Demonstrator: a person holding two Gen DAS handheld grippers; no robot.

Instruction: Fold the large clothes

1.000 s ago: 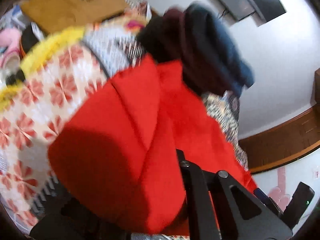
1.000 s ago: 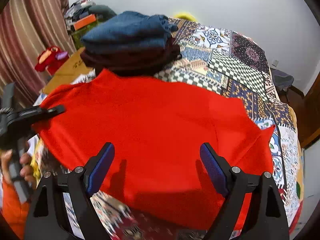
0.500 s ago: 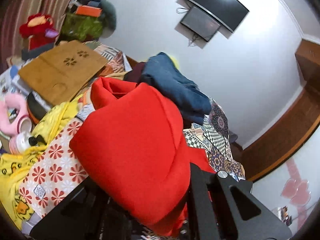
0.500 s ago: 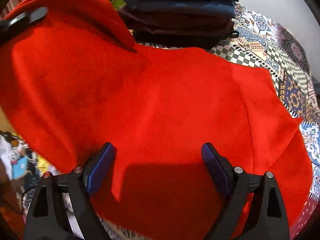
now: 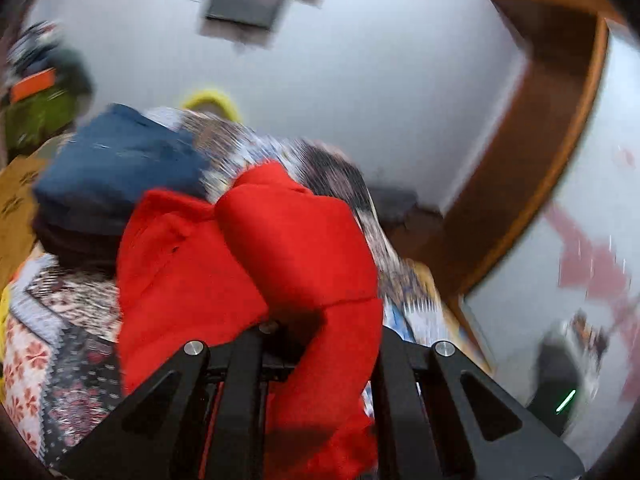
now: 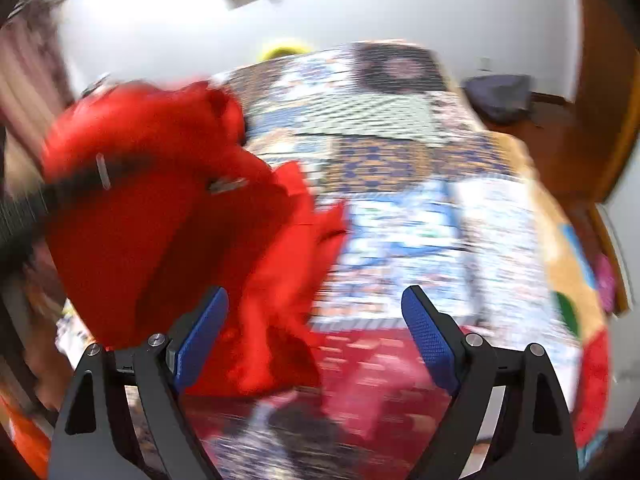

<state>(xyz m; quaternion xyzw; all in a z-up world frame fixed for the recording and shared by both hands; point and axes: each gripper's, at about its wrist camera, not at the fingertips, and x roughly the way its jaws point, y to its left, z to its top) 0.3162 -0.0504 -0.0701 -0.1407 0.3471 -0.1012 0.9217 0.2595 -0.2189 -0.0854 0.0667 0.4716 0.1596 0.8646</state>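
A large red garment (image 5: 256,272) hangs bunched over my left gripper (image 5: 320,344), which is shut on it; the cloth covers the fingertips. In the right wrist view the same red garment (image 6: 168,220) is lifted at the left, above the patterned bedspread (image 6: 420,184). My right gripper (image 6: 314,320) is open and empty, its blue pads (image 6: 430,340) wide apart, the left pad beside the hanging cloth. Both views are motion-blurred.
A stack of folded dark blue and maroon clothes (image 5: 108,184) lies on the bed behind the garment. A wooden door frame (image 5: 552,184) stands at the right. A screen (image 5: 248,4) hangs on the white wall. A dark bag (image 6: 500,94) sits on the floor.
The red garment has been lifted off the bed and swung to the left, uncovering the bedspread. The left gripper turned toward the wall. The right gripper stayed open.
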